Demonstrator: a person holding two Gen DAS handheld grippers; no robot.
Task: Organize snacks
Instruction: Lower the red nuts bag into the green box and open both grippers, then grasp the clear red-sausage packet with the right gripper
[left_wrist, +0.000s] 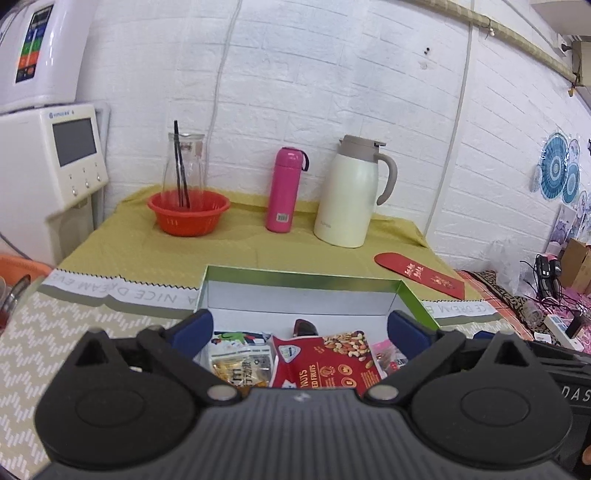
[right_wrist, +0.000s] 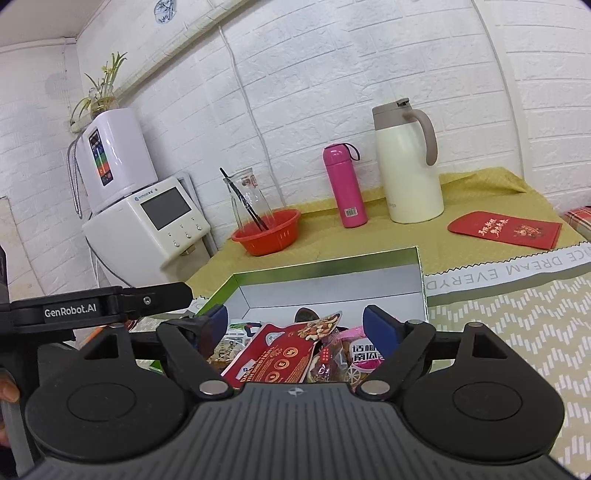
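Snack box: we find it on the near part of the bench, open-topped, green rim, white inside.
Contents: red nut packet in the middle; pale packet to its left; pink packet to its right, all lying loose and overlapping.
Left hand-held gripper: jaws spread wide above the box, nothing between them.
Right hand-held gripper: likewise spread wide, empty, just beside the left one.
Step in hand, our judgement: packets appear placed; we should lift clear without snagging the box rim.
Beyond, far side: orange basket, pink flask, cream jug, red envelope.
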